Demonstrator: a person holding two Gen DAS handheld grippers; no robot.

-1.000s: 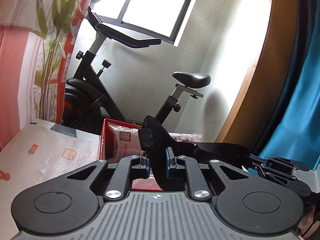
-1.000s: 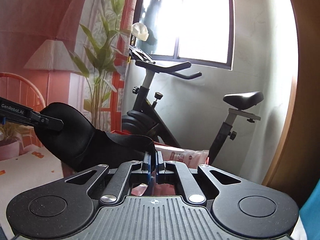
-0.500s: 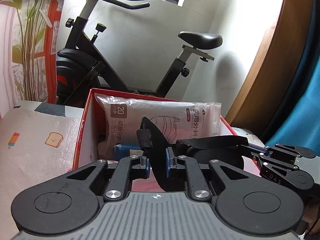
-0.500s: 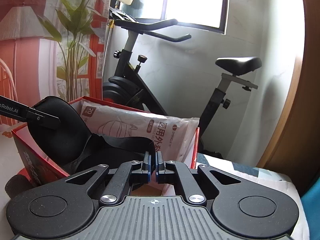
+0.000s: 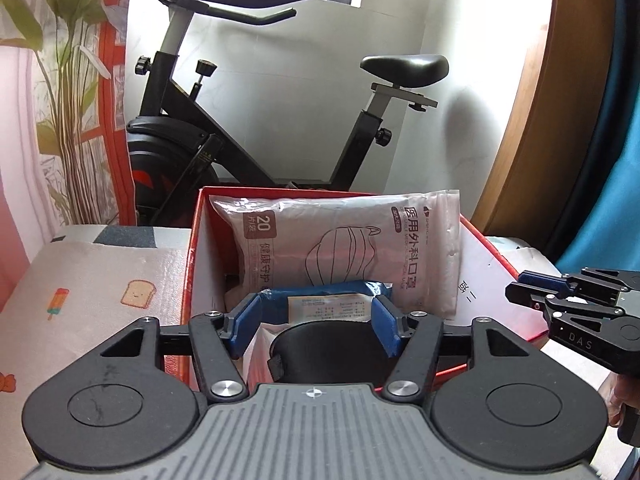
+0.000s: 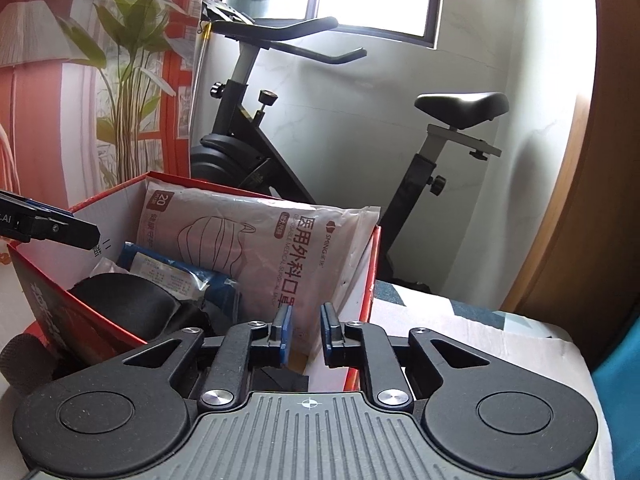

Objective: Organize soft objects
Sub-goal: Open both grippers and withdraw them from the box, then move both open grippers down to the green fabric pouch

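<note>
Black padded strap [image 5: 320, 350], left wrist view: lies in the red box [image 5: 192, 280], below the left claw [image 5: 316, 326], whose jaws are opening, clear of it; a curled edge could spring over the rim. Right wrist view: right claw [image 6: 306, 330] opening, empty; strap [image 6: 124, 300] beside mask pack [image 6: 256, 248], which could topple if nudged.

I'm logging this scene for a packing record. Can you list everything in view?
box: one, red, on the patterned cover
mask pack: one, white, upright against the box's back wall
blue packet: one, blue, in the box before the mask pack
black soft item: one, black, lying in the box
exercise bike: one, black, behind the box
plant: one, green, left background
left hand-held gripper: jaws opening over the black soft item, nothing pressed
right hand-held gripper: jaws opening, nothing pressed
</note>
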